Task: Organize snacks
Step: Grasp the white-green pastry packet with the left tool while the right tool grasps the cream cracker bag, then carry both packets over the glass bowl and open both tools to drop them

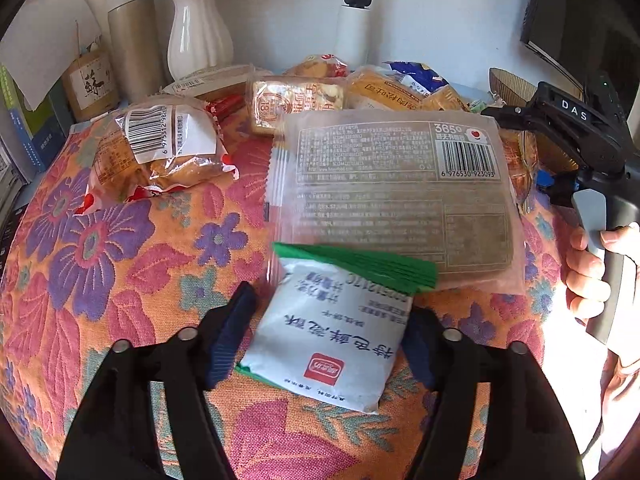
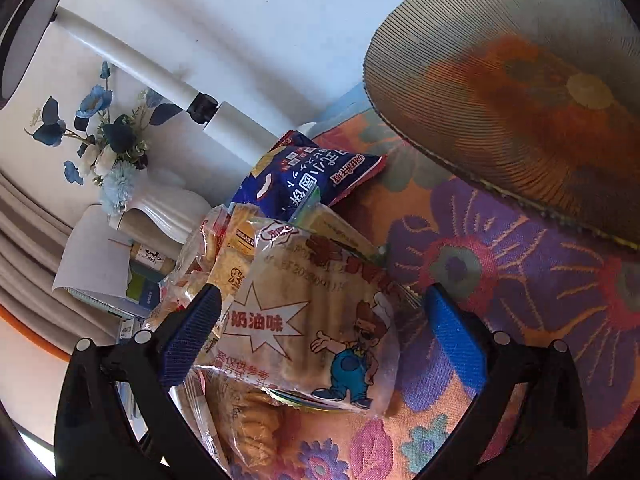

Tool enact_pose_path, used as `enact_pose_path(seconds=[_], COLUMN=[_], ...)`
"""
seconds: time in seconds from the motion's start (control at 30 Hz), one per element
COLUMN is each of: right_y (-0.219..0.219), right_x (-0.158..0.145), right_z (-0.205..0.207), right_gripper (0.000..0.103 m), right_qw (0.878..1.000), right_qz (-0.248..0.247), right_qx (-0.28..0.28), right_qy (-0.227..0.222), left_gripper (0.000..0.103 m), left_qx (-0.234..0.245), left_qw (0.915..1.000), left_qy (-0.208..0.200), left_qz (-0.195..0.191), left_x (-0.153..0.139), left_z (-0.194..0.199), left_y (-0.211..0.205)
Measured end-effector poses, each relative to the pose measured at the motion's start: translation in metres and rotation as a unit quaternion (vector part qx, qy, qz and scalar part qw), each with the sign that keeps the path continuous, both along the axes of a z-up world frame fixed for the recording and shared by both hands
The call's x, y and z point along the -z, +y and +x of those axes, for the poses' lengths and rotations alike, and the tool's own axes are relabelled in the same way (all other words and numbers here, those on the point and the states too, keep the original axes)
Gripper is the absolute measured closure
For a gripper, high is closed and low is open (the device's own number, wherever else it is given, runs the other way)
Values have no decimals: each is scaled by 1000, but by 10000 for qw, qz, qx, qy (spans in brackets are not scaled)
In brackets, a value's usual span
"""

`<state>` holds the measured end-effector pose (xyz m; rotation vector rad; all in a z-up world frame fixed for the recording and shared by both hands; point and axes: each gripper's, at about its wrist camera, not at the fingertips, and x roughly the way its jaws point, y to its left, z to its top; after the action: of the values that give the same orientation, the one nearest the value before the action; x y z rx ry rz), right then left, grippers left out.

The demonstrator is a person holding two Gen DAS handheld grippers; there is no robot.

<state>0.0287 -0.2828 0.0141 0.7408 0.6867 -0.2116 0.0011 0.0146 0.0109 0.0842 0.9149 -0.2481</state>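
Observation:
A white snack packet with a green edge [image 1: 328, 344] sits between the blue pads of my left gripper [image 1: 332, 308], which is shut on it just above the floral cloth [image 1: 100, 260]. Its green end overlaps a large clear packet with a barcode [image 1: 400, 200] lying flat behind it. In the right wrist view my right gripper [image 2: 324, 292] is open around a cream bread packet with a cartoon figure [image 2: 320, 320]; the right pad [image 2: 456, 336] stands apart from it. The right gripper's black body [image 1: 576, 136] shows at the far right, held by a hand [image 1: 588, 272].
More bread packets lie at the left [image 1: 160, 152] and in a pile at the back [image 1: 296, 108], with a blue packet [image 2: 308, 180] on top. A ribbed round dish [image 2: 520, 100] stands at the right. A vase [image 1: 196, 28], flask [image 1: 132, 36], lamp pole [image 1: 354, 12] and books [image 1: 24, 128] line the wall.

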Motion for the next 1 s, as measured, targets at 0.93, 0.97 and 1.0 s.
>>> enact_pose_path(seconds=[0.93, 0.97, 1.0], right_y=[2, -4, -11], right_x=[-102, -108, -114], right_z=[-46, -46, -46], right_gripper=[45, 45, 45], right_qw=[9901, 9898, 9896], right_qz=[-560, -605, -635], right_qx=[-262, -226, -207], right_qy=[-1263, -1272, -1272], left_gripper=[54, 54, 54], left_qx=[-497, -460, -395], left_qw=[9946, 9945, 9945], left_qy=[-616, -648, -652], left_qz=[-668, -676, -721], left_x=[-99, -104, -108], left_z=[21, 27, 33], left_y=[-29, -38, -47])
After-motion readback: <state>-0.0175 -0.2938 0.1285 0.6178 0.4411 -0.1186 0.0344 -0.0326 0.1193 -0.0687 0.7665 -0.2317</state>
